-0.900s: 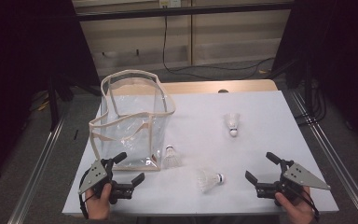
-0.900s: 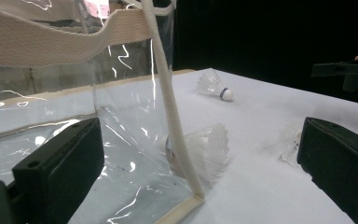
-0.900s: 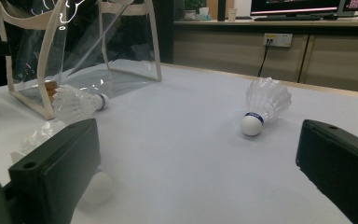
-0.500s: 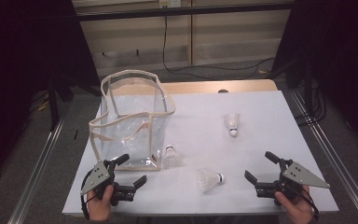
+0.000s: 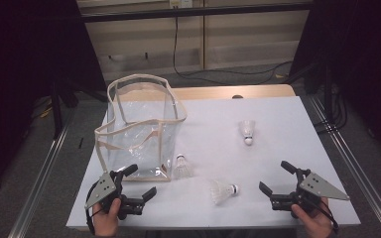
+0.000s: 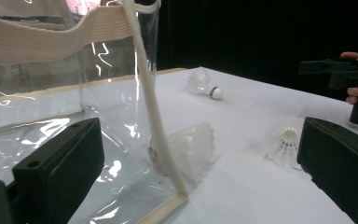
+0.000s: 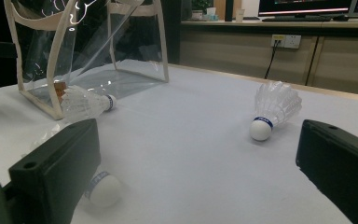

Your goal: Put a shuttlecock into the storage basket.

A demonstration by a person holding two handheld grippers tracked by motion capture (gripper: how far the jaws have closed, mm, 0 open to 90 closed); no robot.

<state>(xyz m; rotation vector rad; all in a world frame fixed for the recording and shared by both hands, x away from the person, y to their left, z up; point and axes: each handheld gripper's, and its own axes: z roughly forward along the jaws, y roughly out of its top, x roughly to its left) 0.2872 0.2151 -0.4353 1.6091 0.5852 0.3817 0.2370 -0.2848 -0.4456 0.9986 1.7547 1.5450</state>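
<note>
Since the earlier frames my left gripper [image 5: 140, 181] has edged slightly toward the near corner of the clear plastic tote bag with cream webbing trim [image 5: 141, 130]; my right gripper [image 5: 275, 176] has stayed put. Both sets of jaws stand wide apart, nothing between them. One white feather shuttlecock [image 5: 181, 167] lies touching the bag's near right corner, a second white shuttlecock [image 5: 222, 191] lies on the white tabletop [image 5: 278, 124] between my two grippers, and a third [image 5: 248, 131] sits well apart, farther back on the right. Bag stands upright, mouth open.
</note>
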